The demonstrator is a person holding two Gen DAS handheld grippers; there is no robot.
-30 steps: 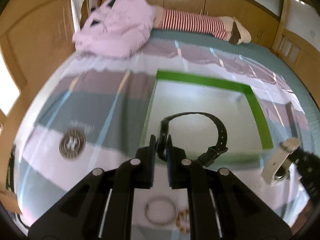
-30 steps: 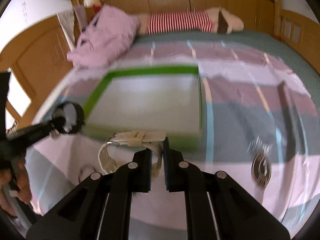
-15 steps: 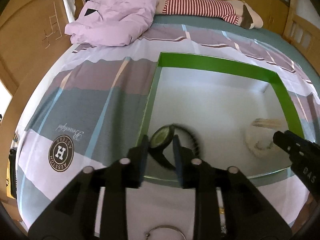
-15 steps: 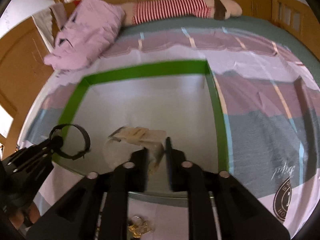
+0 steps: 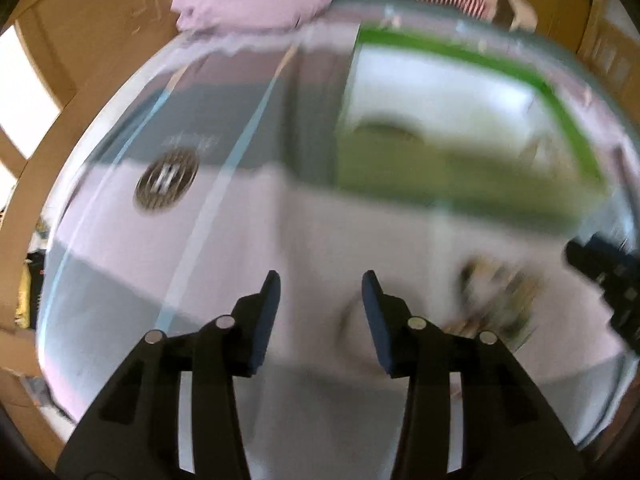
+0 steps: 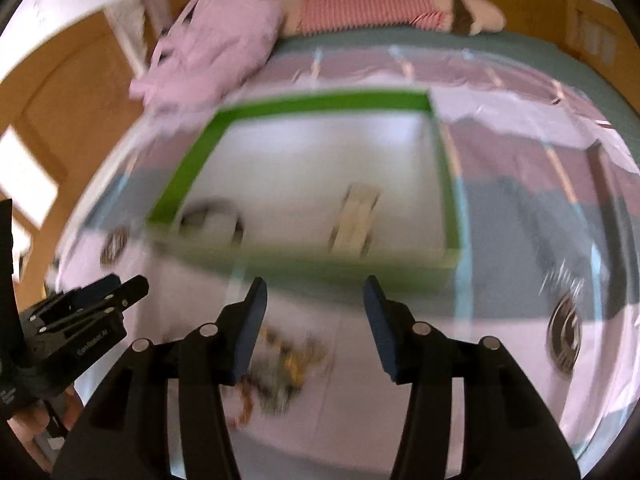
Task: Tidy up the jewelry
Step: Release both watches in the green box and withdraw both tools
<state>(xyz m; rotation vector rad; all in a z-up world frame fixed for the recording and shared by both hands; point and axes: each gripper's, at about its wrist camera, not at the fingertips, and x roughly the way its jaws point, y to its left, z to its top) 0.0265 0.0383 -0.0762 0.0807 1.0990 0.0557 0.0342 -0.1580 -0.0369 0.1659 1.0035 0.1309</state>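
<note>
While the green-rimmed tray (image 6: pixel 188 172) filled the middle of the right view with two watches, a black watch (image 6: pixel 212 220) lower left and a cream watch (image 6: pixel 356 216) lying lengthwise toward the camera, one blurred jewelry heap (image 6: pixel 284 364) lay below, nearest the right gripper (image 6: pixel 314 300). Both it and the left gripper (image 5: pixel 320 292) had just spread, holding nothing.

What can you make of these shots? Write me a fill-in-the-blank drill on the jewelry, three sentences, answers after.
1. The cream watch lies inside the box with the ____ rim.
2. The second watch in that box is ____ in colour.
3. The loose jewelry pile lies ____ the box, on the bedspread.

Missing words: green; black; outside
</note>
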